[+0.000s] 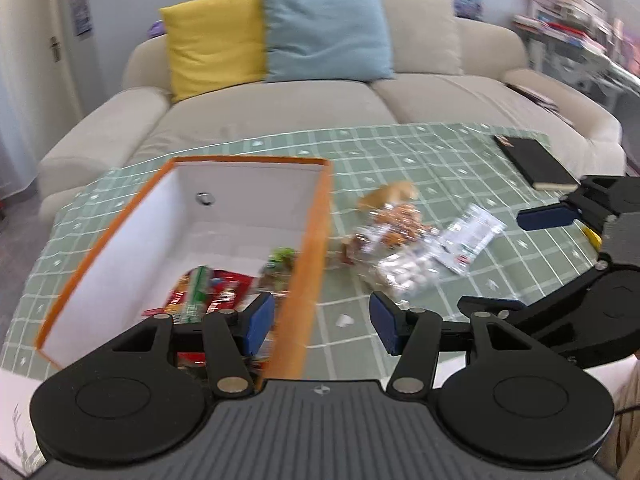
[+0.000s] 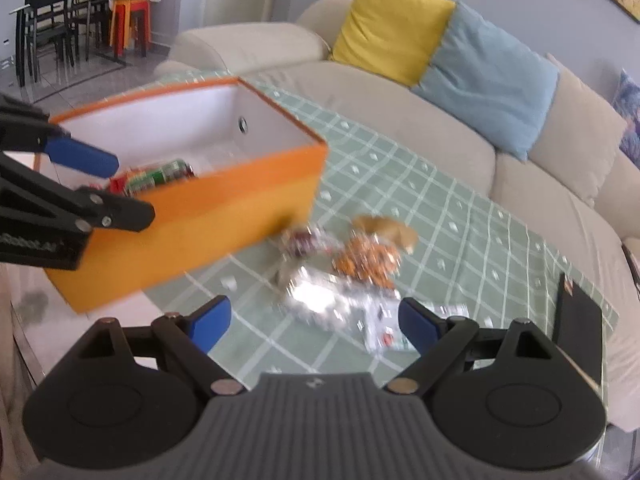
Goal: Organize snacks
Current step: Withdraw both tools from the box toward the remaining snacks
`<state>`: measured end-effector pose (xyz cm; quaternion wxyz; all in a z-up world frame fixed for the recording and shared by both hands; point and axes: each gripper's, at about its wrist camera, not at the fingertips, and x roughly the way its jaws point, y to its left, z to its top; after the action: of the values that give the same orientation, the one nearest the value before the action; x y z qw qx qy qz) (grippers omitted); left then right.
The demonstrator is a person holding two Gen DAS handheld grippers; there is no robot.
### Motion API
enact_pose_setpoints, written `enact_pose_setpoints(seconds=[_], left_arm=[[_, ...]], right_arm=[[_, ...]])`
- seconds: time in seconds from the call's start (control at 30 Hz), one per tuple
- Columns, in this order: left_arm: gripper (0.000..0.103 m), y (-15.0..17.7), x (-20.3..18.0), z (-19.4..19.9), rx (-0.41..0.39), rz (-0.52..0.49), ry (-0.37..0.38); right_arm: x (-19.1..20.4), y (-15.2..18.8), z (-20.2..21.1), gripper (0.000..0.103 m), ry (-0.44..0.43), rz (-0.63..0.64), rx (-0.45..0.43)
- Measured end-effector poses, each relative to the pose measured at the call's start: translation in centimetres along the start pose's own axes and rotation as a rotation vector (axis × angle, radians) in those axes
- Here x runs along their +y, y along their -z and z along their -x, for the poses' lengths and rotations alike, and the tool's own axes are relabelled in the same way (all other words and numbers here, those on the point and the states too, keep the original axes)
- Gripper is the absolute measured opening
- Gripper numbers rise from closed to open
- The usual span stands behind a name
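**Snacks split between box and bench, both hand-held grippers empty**

An orange box [image 1: 308, 240] with a white interior is seen on the bench [image 1: 420, 152], which is covered by a green checked cloth. Several snack packets [image 1: 208, 292] in red and green wrappers are already lying inside the box, at its near end. A loose heap of snacks [image 1: 404, 240] is spread on the cloth just beside the box's right wall: an orange-printed bag [image 2: 366, 260], a clear bag of pale pieces [image 1: 404, 272], a white sachet [image 1: 472, 232] and a tan item [image 1: 390, 194] at the far edge of the heap. The details are blurred.

The left hand-held gripper [image 1: 322, 322] is held with its jaws wide apart and nothing between them; the right wall of the box passes through the gap, one blue pad being over the packets in the box and the other over the cloth, just short of the heap. The right hand-held gripper [image 2: 314, 320] is likewise held wide and empty, and the near end of the heap is framed between its pads, apart from both. No contact with any snack is seen.

A black notebook [image 1: 534, 162] lies on the far right of the bench, well apart from the snacks. A beige sofa [image 1: 280, 108] with a yellow cushion [image 1: 212, 40] and a blue cushion [image 1: 324, 32] stands behind.
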<state>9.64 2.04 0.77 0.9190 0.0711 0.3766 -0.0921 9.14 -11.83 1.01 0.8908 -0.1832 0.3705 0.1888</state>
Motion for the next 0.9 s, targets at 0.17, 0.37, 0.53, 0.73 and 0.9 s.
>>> enact_pose_setpoints(seconds=[0.17, 0.37, 0.53, 0.73, 0.9], left_arm=[[0.065, 0.1, -2.6, -1.3, 0.018, -0.061, 0.045], [0.065, 0.5, -4.4, -3.6, 0.041, -0.087, 0.067], [0.065, 0.9, -5.3, -5.2, 0.056, -0.091, 0.071], [0.065, 0.9, -6.2, -6.9, 0.061, -0.134, 0.082], [0.065, 0.0, -6.2, -8.0, 0.056, -0.157, 0.077]], right_arm=[[-2.2, 2.7, -0.5, 0.088, 0.017, -0.029, 0.038], [-4.6, 4.4, -1.8, 0.088, 0.053, -0.099, 0.065], [-6.4, 5.2, -2.9, 0.088, 0.083, -0.190, 0.085], [-8.1, 5.4, -4.1, 0.088, 0.079, -0.306, 0.112], [-8.8, 5.2, -4.9, 0.088, 0.073, -0.339, 0.109]])
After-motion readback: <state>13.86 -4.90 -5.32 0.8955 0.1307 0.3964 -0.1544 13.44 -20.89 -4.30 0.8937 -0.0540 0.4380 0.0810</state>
